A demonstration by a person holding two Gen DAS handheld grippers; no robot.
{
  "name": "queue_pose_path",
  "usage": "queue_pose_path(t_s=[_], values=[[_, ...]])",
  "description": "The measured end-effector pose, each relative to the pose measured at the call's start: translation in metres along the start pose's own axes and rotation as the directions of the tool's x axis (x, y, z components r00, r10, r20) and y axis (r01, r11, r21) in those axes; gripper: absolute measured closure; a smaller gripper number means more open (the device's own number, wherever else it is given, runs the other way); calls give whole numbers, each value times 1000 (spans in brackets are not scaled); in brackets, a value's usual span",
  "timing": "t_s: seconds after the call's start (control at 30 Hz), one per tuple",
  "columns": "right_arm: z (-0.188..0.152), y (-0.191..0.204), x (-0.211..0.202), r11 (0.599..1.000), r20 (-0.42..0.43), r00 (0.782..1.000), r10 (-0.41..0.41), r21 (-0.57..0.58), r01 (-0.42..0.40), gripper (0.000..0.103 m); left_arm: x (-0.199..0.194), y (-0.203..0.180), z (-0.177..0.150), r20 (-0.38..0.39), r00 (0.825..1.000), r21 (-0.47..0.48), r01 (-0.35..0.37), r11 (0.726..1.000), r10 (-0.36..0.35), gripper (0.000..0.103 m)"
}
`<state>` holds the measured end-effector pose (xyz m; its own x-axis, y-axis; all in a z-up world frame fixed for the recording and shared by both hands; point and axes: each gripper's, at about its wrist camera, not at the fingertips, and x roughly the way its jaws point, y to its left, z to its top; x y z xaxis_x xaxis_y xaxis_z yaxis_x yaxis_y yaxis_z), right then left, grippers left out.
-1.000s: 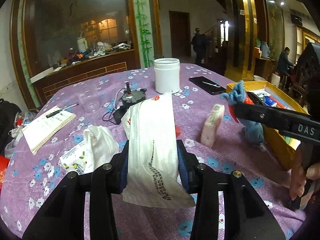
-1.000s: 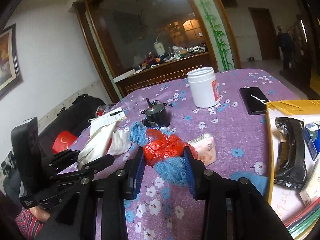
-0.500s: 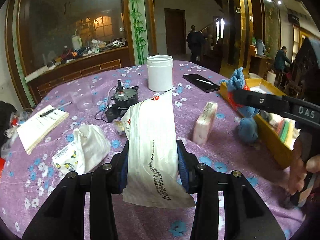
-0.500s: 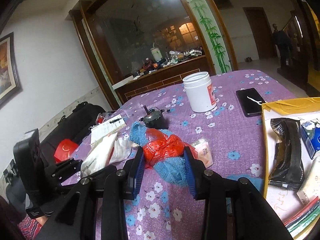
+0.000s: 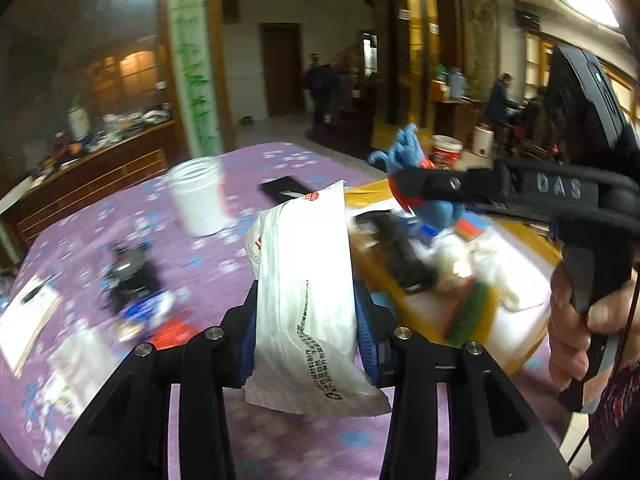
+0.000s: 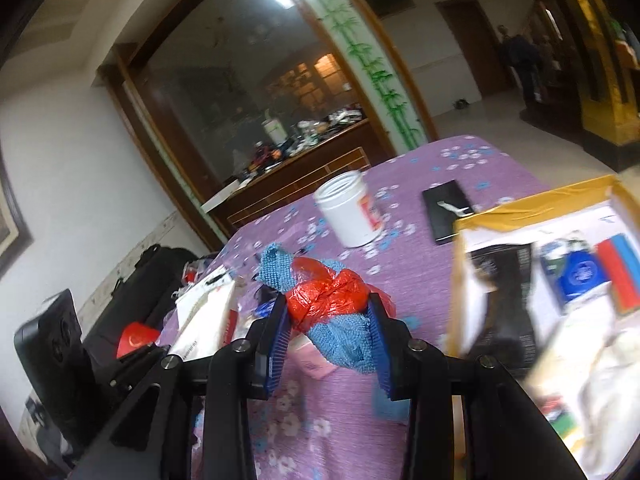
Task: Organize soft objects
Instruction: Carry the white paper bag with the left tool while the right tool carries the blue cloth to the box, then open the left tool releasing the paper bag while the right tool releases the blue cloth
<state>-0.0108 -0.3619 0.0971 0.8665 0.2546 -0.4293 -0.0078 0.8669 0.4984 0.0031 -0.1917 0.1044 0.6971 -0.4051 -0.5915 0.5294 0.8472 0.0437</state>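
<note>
since a second ago i had swung both loads off the purple tablecloth [image 5: 280,452] toward the yellow box [image 6: 532,206], left gripper [image 5: 306,334] clamping the white plastic pouch [image 5: 306,280], right gripper [image 6: 328,330] clamping the blue cloth with red bag [image 6: 332,304]; mid-carry, i judged, lowering and releasing inside the box came next.
</note>
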Motion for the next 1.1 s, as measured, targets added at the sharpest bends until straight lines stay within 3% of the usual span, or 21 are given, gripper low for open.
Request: queue_pose_path(t_s=[0.2, 0.43, 0.7, 1.1], values=[[37, -44, -38, 993, 22, 993, -119, 28, 118, 65, 41, -46, 33, -71, 990, -2, 123, 992, -123, 64], [73, -110, -43, 970, -43, 976, -216, 102, 219, 65, 85, -80, 55, -140, 971, -47, 188, 981, -193, 64], [87, -167, -17, 941, -124, 951, -284, 153, 301, 65, 121, -102, 52, -208, 960, -61, 178, 982, -187, 64], [79, -203, 25, 909, -222, 909, -353, 147, 389, 65, 133, -115, 44, -250, 950, -56, 180, 982, -188, 64]])
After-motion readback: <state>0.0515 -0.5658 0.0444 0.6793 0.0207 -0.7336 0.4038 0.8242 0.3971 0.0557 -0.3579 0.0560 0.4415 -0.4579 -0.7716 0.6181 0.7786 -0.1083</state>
